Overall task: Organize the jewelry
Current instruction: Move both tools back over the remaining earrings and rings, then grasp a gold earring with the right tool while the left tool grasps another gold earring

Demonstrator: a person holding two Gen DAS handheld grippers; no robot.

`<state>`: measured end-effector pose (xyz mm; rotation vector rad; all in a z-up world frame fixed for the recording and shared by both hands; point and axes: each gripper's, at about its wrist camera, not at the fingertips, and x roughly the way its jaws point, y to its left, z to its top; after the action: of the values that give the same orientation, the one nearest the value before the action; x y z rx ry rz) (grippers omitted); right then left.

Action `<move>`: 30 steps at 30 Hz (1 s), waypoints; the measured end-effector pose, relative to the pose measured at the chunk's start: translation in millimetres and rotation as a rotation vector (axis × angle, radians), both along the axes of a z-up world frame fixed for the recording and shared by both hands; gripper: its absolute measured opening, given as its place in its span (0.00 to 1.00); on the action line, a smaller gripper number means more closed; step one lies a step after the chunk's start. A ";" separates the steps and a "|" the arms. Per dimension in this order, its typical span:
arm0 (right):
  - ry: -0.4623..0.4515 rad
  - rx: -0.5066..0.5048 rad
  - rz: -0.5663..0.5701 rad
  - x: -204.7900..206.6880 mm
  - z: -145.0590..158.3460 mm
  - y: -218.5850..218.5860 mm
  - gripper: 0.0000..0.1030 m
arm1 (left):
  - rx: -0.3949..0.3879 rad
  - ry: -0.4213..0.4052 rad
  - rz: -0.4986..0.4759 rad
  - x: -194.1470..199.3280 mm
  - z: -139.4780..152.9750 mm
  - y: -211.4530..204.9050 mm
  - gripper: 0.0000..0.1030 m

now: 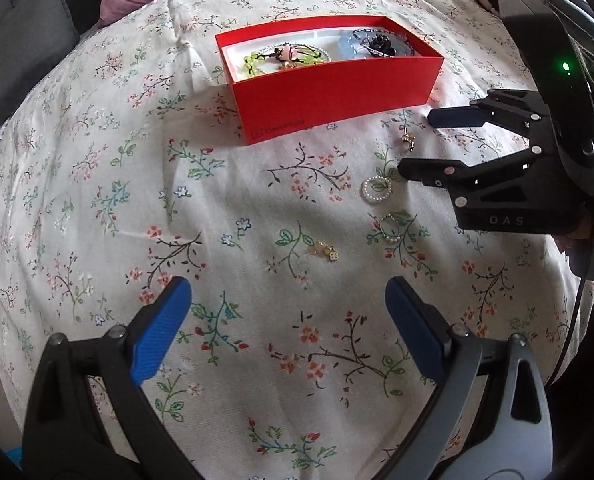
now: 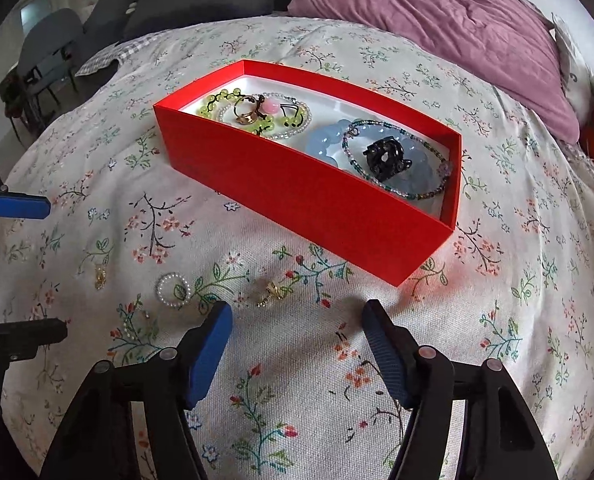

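- Our right gripper (image 2: 297,332) hangs with its fingers apart and empty, just short of the small gold earring (image 2: 269,294) on the flowered bedspread (image 2: 497,320).
- Our left gripper (image 1: 289,316) is spread wide and empty too.
- The pearl ring (image 2: 172,289) lies close by, and the red box (image 2: 297,196) already holds bracelets.
- The soft cloth may bunch between the pads, and the tiny earring could slip out.
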<state>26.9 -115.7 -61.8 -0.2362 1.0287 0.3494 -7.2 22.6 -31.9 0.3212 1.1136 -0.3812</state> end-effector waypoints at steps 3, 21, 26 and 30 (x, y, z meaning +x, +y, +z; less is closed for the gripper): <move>-0.007 0.004 0.003 3.8 0.7 4.7 0.52 | 0.011 -0.002 0.000 -0.2 -0.2 2.9 0.95; -0.003 0.023 0.027 9.7 3.0 18.6 0.12 | 0.011 0.003 0.024 -1.8 -2.2 17.8 0.95; -0.001 0.028 0.024 10.5 4.4 17.3 0.09 | 0.006 0.009 0.023 -3.2 -3.5 18.3 0.95; 0.001 0.035 0.027 8.1 7.0 15.1 0.09 | -0.002 0.018 0.025 -4.0 -5.1 19.3 0.95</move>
<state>35.0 -100.6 -54.7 -0.2188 1.0202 0.3918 -11.2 41.9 -37.0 0.3024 1.1339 -0.3640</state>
